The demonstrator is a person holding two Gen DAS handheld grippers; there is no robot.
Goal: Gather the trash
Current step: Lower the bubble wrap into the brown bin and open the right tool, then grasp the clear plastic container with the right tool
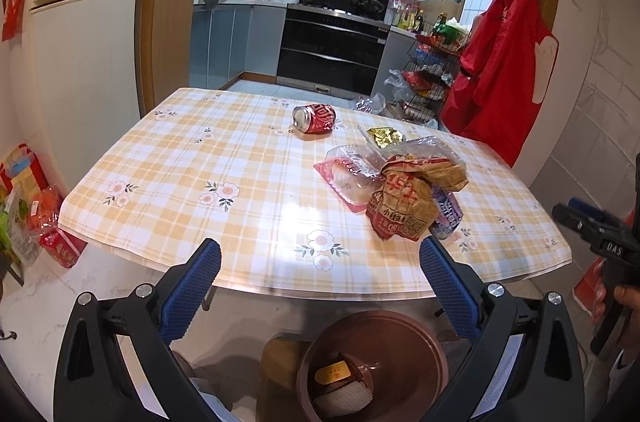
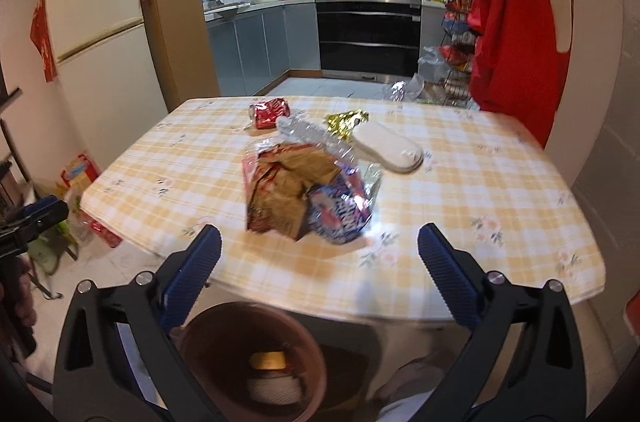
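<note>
A pile of trash lies on the checked table (image 1: 200, 182): a crumpled brown and red paper bag (image 1: 404, 198), a blue snack wrapper (image 1: 448, 212), a clear plastic tray (image 1: 352, 170) and a gold wrapper (image 1: 384, 136). A red can (image 1: 314, 118) lies on its side farther back. The pile also shows in the right wrist view (image 2: 296, 190), with the can (image 2: 270, 112) and a white oval object (image 2: 390, 146). My left gripper (image 1: 320, 266) is open and empty, short of the table's near edge. My right gripper (image 2: 320, 254) is open and empty before the pile. A brown bin (image 1: 372, 366) with some trash in it stands below the table edge.
A fridge (image 1: 84, 34) stands left and a red garment (image 1: 504, 54) hangs right. Bags lie on the floor at the left (image 1: 36, 214). A wire rack (image 1: 432, 74) of goods stands behind the table. The bin also shows in the right wrist view (image 2: 256, 358).
</note>
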